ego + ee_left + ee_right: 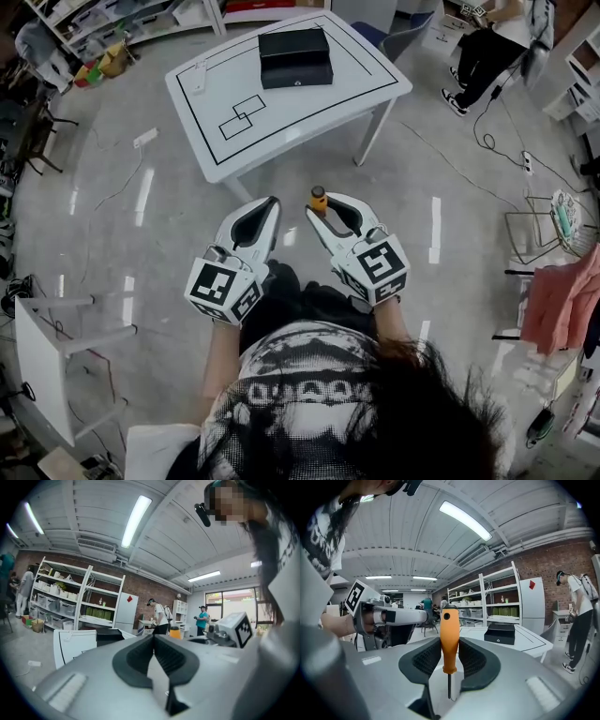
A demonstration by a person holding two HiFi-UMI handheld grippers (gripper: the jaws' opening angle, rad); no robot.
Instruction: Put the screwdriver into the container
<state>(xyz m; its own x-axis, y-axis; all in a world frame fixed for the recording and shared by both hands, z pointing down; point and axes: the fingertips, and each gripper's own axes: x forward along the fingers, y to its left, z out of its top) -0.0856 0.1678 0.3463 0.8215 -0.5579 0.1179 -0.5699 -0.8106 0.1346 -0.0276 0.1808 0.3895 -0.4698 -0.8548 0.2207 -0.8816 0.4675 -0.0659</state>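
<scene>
The right hand-held gripper (323, 212), centre of the head view, is clamped on the screwdriver (450, 637) (orange handle upright, shaft pointing down); the left hand-held gripper (273, 202) just beside it has its jaws together, empty; the black container (294, 57) sits on the white counter (375, 89) at upper centre, well apart from both.

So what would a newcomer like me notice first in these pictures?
Probably the orange screwdriver, standing upright and clamped in the right gripper close in front of the person. Next comes the black container on the white table with black outlines, across the floor ahead. The left gripper, alongside the right one, is shut and empty.
</scene>
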